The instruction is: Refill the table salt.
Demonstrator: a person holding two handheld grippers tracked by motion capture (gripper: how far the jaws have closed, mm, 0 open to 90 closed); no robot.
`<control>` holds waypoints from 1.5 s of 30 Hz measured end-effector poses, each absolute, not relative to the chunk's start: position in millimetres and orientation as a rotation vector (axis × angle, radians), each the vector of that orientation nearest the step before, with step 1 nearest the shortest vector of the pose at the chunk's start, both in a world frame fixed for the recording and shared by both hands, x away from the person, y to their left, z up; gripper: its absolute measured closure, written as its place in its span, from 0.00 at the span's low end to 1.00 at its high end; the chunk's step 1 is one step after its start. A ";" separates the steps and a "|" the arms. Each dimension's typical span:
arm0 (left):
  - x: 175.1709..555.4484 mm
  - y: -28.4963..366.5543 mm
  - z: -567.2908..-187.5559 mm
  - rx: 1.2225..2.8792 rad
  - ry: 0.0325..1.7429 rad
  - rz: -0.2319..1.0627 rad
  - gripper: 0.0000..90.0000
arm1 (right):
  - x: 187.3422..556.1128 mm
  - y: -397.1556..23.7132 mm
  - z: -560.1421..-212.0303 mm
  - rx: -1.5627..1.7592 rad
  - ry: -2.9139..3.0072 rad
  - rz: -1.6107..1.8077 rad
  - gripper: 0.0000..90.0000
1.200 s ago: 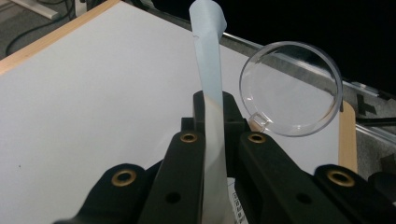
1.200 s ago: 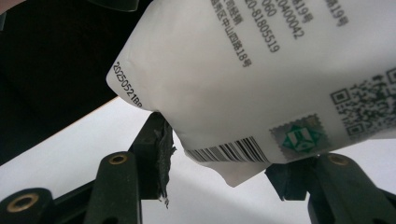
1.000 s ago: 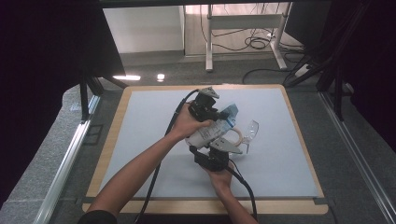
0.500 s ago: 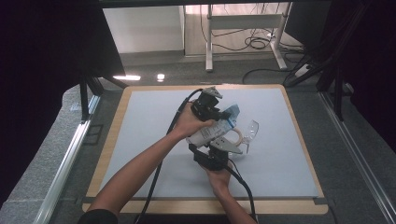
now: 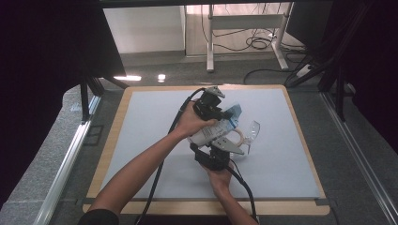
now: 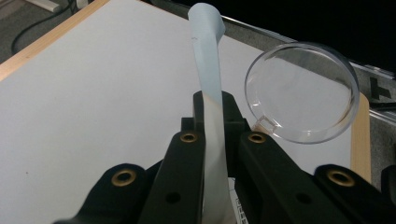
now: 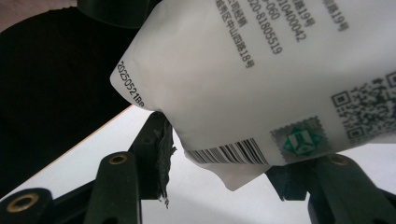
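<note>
A white printed pouch (image 5: 213, 133) hangs above the grey mat, held between both grippers. My left gripper (image 5: 224, 112) is shut on the pouch's flat top edge (image 6: 208, 56), which stands up between its jaws as a thin pale-blue strip. From below, my right gripper (image 5: 220, 146) is shut on the pouch's lower corner (image 7: 233, 116), with barcode and print facing its camera. A clear plastic cup (image 5: 251, 131) with a handle stands on the mat just right of the pouch; from the left gripper (image 6: 212, 100) it lies ahead and to the right, its round mouth (image 6: 299, 91) turned toward the camera.
The grey mat (image 5: 155, 122) lies on a wood-edged board (image 5: 117, 122). Black frame posts (image 5: 87, 93) stand at the left and right back corners. Cables trail from both grippers toward the front edge.
</note>
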State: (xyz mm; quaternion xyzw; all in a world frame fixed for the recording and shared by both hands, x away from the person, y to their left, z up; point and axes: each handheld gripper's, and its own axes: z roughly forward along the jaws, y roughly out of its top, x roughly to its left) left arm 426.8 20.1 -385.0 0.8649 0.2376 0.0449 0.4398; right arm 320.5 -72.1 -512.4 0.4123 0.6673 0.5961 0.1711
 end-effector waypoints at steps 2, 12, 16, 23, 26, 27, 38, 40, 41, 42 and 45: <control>426.8 20.5 -385.1 2.149 0.591 0.108 1.00 | 320.3 -72.1 -512.7 1.168 1.898 1.686 0.52; 427.0 21.7 -385.4 2.158 0.596 0.101 1.00 | 320.8 -70.5 -514.2 1.169 1.897 1.679 0.52; 427.1 20.2 -384.2 2.165 0.596 0.106 1.00 | 319.7 -68.1 -513.4 1.178 1.869 1.679 0.52; 428.2 14.1 -381.2 2.195 0.583 0.109 1.00 | 319.5 -65.9 -512.4 1.207 1.821 1.691 0.52; 429.4 13.0 -381.3 2.202 0.580 0.108 1.00 | 319.8 -63.9 -512.3 1.231 1.792 1.705 0.52; 429.8 12.9 -381.2 2.203 0.579 0.107 1.00 | 319.8 -63.4 -512.2 1.235 1.786 1.705 0.52; 431.1 11.2 -379.6 2.212 0.580 0.110 1.00 | 321.2 -57.7 -508.2 1.256 1.743 1.730 0.52; 431.2 10.7 -378.9 2.214 0.583 0.112 1.00 | 321.8 -57.0 -507.5 1.260 1.736 1.737 0.52; 431.5 10.6 -378.7 2.214 0.581 0.114 1.00 | 322.1 -56.8 -507.3 1.260 1.733 1.739 0.52; 431.6 10.1 -379.0 2.211 0.580 0.115 1.00 | 322.4 -56.8 -507.3 1.258 1.732 1.737 0.52; 431.9 9.0 -379.3 2.215 0.578 0.109 1.00 | 323.0 -56.1 -506.5 1.266 1.723 1.748 0.52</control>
